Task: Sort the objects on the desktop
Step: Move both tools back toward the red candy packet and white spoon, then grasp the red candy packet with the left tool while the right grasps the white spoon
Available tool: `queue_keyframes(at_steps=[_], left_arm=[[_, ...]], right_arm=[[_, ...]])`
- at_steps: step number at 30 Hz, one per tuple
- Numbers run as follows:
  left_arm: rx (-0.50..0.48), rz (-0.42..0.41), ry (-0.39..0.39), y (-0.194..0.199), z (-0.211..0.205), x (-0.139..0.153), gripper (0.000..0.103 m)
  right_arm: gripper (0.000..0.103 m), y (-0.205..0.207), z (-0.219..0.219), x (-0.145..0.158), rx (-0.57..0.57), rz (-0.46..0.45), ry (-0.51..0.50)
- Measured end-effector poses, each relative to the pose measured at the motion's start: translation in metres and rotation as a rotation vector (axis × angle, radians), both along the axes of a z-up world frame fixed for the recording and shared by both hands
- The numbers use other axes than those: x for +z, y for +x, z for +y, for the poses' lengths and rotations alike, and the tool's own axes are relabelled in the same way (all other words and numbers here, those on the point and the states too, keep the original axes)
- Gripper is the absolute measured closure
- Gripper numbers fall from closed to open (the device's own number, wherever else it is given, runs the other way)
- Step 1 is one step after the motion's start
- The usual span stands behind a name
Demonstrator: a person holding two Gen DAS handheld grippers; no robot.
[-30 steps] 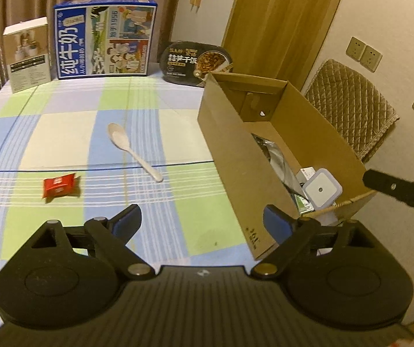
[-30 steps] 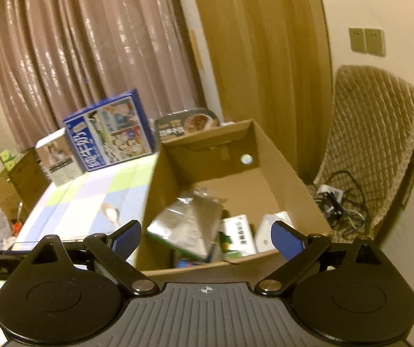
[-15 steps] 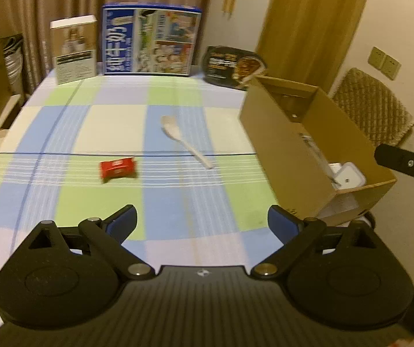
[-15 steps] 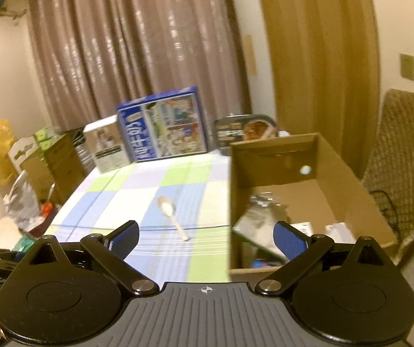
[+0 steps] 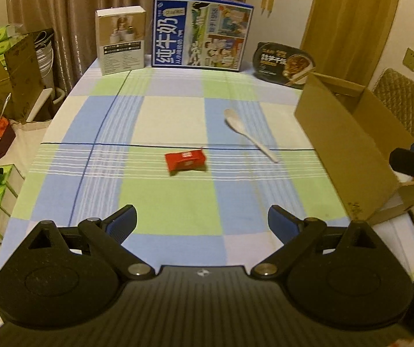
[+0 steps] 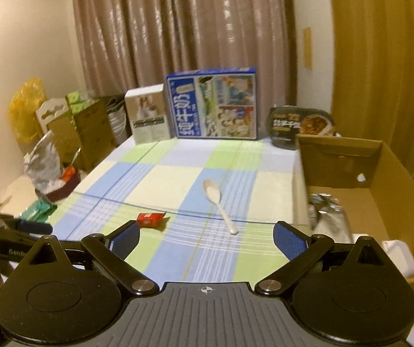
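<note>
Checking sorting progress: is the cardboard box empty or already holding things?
Holding things. In the right wrist view the cardboard box already has a silvery packet and a white item inside.

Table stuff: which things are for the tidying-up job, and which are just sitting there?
For the job:
- red packet
- white spoon
- cardboard box, already holding sorted things
- left claw and right claw, both open and empty

Just sitting there:
- blue milk carton
- small beige box
- black noodle bowl
- curtain
</note>
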State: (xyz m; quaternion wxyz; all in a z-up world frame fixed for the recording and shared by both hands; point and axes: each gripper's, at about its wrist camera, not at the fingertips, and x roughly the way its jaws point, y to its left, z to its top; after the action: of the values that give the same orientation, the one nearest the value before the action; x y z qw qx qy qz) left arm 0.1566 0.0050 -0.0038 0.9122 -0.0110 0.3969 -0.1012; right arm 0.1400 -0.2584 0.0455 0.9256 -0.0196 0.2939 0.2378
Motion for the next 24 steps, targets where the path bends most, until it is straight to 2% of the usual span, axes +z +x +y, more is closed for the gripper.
queue_keyframes(at_steps=[8, 10, 14, 17, 24], left_arm=[[-0.046, -0.002, 0.038, 0.051, 0.006, -0.032, 0.008], [-0.048, 0.014, 0.023, 0.066, 0.007, -0.044, 0.008], [-0.036, 0.03, -0.019, 0.093, 0.009, -0.067, 0.008], [-0.023, 0.041, -0.062, 0.112, 0.009, -0.082, 0.008], [-0.033, 0.052, -0.067, 0.155, -0.006, -0.107, 0.01]], right_arm=[[0.007, 0.046, 0.023, -0.046, 0.028, 0.051, -0.056], [0.008, 0.061, 0.027, -0.059, 0.02, 0.068, -0.074], [0.02, 0.09, 0.032, -0.081, 0.015, 0.103, -0.101], [0.024, 0.108, 0.036, -0.092, 0.017, 0.11, -0.114], [0.025, 0.145, 0.044, -0.114, 0.029, 0.098, -0.132]])
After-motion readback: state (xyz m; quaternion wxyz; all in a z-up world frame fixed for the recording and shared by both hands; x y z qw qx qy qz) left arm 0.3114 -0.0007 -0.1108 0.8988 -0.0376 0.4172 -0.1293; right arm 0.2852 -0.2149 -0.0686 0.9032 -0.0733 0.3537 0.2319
